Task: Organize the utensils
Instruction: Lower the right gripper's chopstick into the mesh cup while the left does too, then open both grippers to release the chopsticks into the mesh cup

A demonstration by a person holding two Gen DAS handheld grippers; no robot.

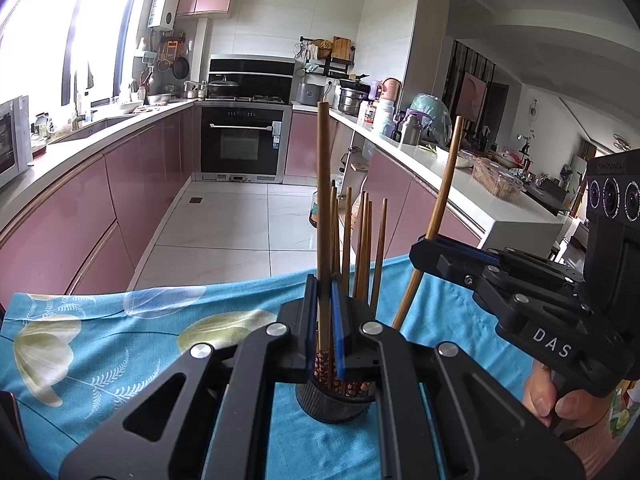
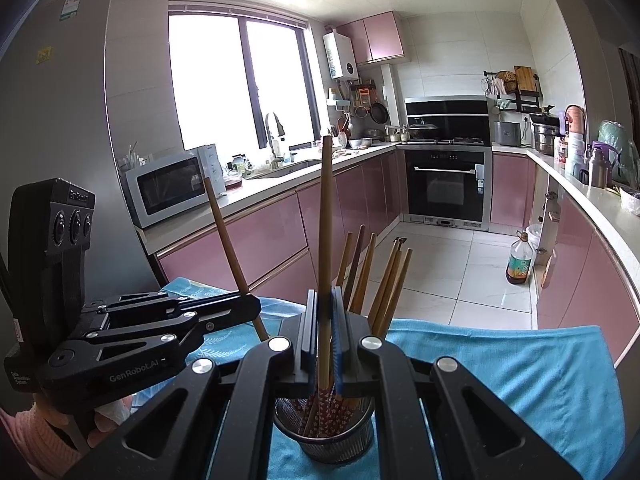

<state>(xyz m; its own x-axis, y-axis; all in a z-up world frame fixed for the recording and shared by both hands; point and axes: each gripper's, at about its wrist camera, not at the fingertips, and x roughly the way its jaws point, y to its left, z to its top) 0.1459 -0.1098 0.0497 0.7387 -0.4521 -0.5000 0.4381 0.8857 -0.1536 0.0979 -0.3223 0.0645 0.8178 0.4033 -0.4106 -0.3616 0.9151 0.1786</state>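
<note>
Tablecloth (image 1: 168, 344), blue with pale flowers, covers the table under my two tools; its near part is hidden behind their black linkages. The mesh utensil holder (image 1: 332, 404) stands on it, its rim and front half blocked in both wrist views, so I cannot tell how the lower ends of the chopsticks sit inside. A bunch of wooden chopsticks (image 1: 362, 248) stands in it, tips fanned upward. My left gripper (image 1: 325, 320) is clamped tight on one chopstick (image 1: 323, 184), which runs nearly vertical, patterned end down at the holder. My right gripper (image 2: 326, 336) is likewise closed hard on a second chopstick (image 2: 326, 216), long axis upright, leaning slightly, its lower end over the holder. My thumb (image 1: 540, 396) shows at the right handle.
</note>
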